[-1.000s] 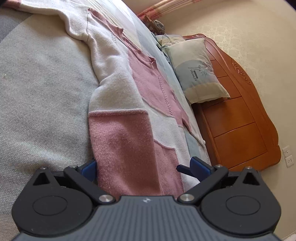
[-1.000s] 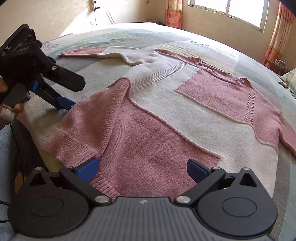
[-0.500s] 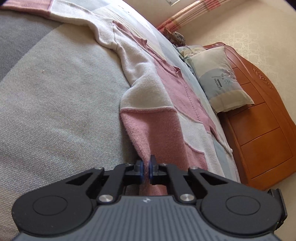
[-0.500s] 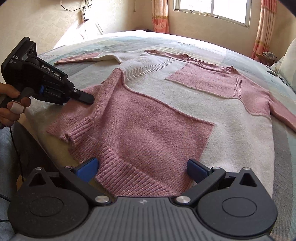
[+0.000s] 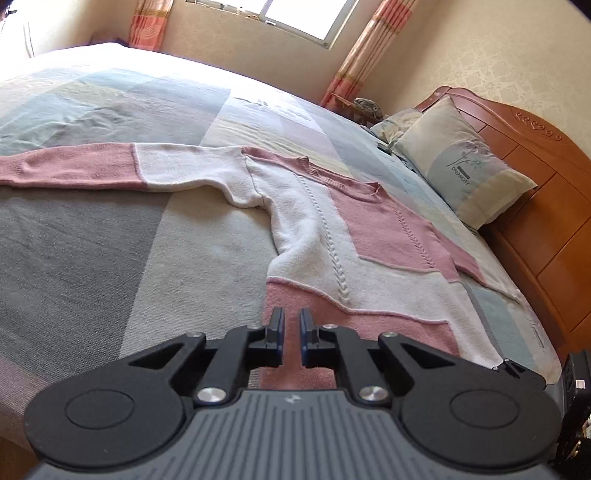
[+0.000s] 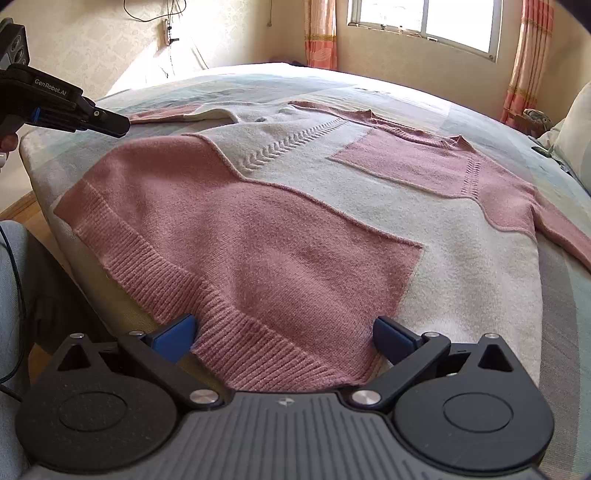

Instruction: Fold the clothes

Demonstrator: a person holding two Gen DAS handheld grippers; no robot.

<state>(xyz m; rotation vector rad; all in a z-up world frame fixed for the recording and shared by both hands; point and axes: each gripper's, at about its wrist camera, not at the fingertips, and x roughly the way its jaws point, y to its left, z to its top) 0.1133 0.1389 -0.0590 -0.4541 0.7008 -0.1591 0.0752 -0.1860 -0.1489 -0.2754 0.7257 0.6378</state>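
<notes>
On the bed (image 6: 424, 99) the sweater (image 6: 295, 229) lies flat; the right gripper (image 6: 282, 330) stands spread around its hem (image 6: 155, 258); the left gripper (image 6: 120, 123) hovers pressed together, empty; a one-sided pull could skew the sweater; a second ago the left claw was spread over the sweater's edge, and the hem lay bunched.

Bed (image 5: 110, 258) with patchwork cover, grey, blue, beige blocks. Pillow (image 5: 461, 173) upright against orange wooden headboard (image 5: 546, 221), small print on pillowcase. Second pillow (image 5: 397, 123) behind it, mostly hidden. Window (image 6: 424, 22) bright in far wall, orange-pink curtains (image 6: 530, 59) on both sides. Dark cable (image 6: 168, 22) hanging on patterned beige wall. Small cluttered stand (image 5: 364, 105) beside far bed corner, contents unclear.
</notes>
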